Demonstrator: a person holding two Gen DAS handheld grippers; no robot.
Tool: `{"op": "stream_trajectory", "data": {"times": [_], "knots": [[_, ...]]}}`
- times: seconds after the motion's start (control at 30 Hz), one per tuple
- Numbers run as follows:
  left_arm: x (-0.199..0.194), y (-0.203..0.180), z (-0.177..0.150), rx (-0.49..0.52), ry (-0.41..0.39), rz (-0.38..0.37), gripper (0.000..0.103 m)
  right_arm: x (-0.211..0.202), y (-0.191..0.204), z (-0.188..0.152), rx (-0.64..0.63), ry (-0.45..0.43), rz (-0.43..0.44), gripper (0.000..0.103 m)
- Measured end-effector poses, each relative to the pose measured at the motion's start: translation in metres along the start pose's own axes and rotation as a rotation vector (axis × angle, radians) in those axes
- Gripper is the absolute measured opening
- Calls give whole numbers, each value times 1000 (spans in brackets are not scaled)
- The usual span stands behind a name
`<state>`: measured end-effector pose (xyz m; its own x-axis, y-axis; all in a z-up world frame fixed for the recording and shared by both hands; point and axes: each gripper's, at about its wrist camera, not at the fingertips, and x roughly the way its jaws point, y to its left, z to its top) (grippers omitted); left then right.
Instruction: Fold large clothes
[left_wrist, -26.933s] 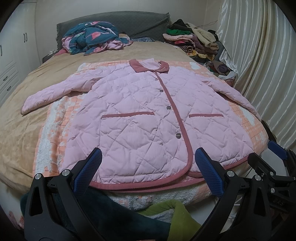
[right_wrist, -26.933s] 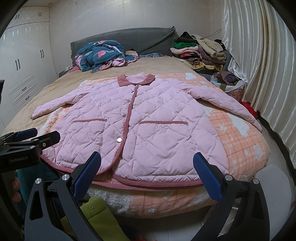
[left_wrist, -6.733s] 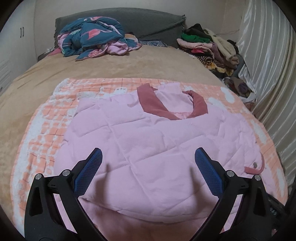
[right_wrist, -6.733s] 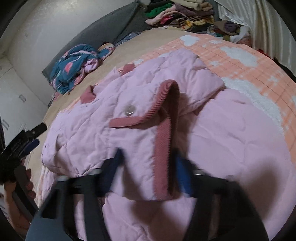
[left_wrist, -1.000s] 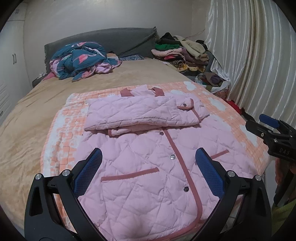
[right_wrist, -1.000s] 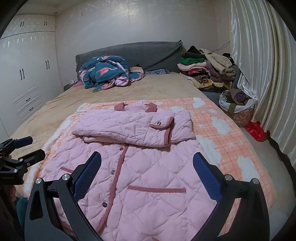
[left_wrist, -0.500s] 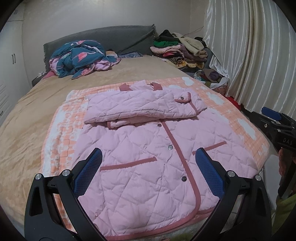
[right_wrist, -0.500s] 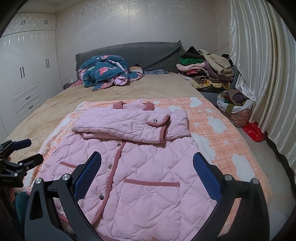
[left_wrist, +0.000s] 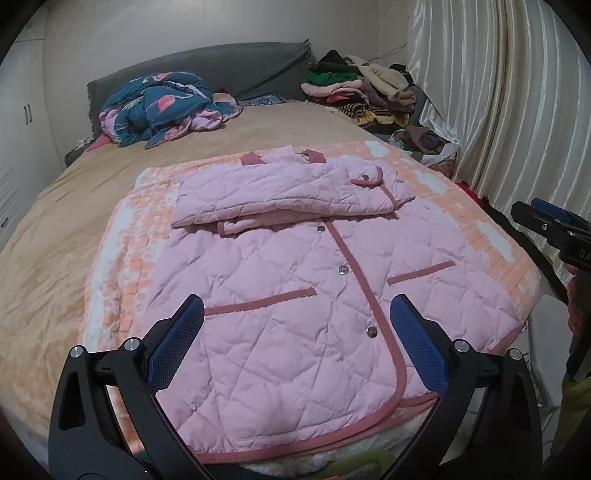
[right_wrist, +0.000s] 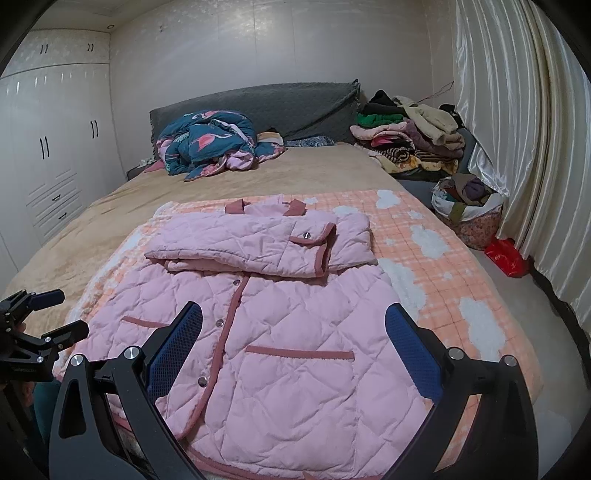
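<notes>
Just ahead of the left gripper (left_wrist: 295, 339) and right gripper (right_wrist: 293, 341), both spread and empty, lies the pink jacket (left_wrist: 295, 280), whose stacked sleeves (right_wrist: 258, 245), seemingly loose, could slide apart if the hem is lifted unevenly.

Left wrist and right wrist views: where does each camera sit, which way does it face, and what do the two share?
Left wrist: at the bed's foot, facing the headboard over the pink jacket; its own open left tool frames the bottom, the right tool shows at the right edge.
Right wrist: at the foot too, facing the same way; its own open right tool below, the left tool at the left edge.
Shared: jacket, sleeves folded across its chest, blue quilt, clothes pile.
</notes>
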<state>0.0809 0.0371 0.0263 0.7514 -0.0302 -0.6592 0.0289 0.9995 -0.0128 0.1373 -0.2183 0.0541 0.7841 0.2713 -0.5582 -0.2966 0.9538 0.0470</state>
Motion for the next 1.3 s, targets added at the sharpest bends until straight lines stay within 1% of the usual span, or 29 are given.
{"op": "stream_trajectory", "data": {"times": [0.37, 0.73, 1.0, 1.3], "knots": [[11, 14, -24, -25, 59, 35, 95, 12, -13, -25, 14, 71, -18, 99], [27, 32, -48, -54, 128, 74, 95, 24, -36, -60, 37, 150, -70, 99], [33, 44, -59, -84, 161, 95, 95, 33, -47, -77, 40, 185, -94, 99], [40, 55, -68, -112, 192, 103, 95, 36, -54, -89, 46, 211, -112, 99]]}}
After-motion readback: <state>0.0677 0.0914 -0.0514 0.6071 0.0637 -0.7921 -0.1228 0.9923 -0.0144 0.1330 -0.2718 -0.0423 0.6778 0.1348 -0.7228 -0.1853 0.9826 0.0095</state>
